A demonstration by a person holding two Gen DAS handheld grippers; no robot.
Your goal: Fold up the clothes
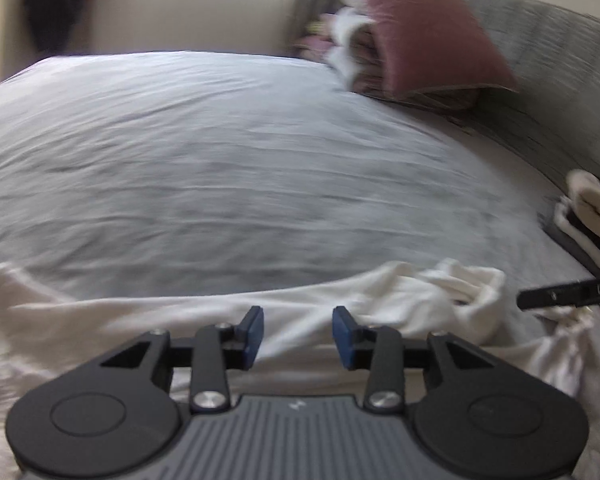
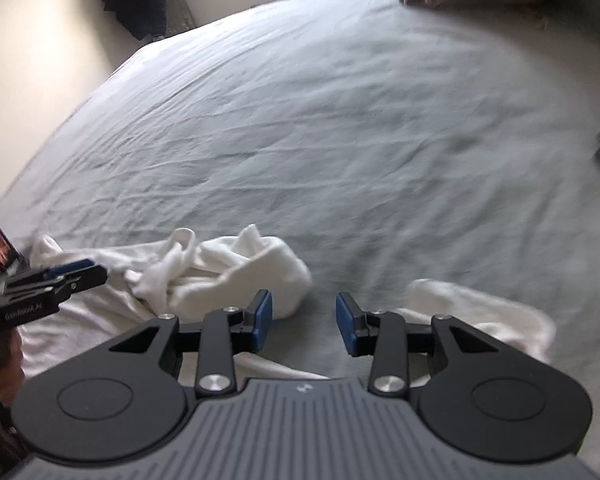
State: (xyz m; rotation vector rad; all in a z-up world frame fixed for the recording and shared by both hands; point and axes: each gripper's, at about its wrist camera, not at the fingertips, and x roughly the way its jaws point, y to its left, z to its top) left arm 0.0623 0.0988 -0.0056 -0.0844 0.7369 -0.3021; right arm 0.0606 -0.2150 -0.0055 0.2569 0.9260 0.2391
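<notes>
The left claw [image 1: 298, 334] stands open with nothing between its blue pads, poised over a white garment [image 1: 148, 320] spread along the near edge of the bed [image 1: 220, 152]. The right claw [image 2: 304, 320] is open too, empty, just beside the garment's bunched end [image 2: 228, 272]. A pink pillow [image 1: 424, 32] leans at the bed's far corner, and folded pale cloth [image 1: 592, 208] lies at the right edge.

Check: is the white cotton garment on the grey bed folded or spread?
Neither: the white cotton garment lies bunched and rumpled, unfolded, on the grey bed.
</notes>
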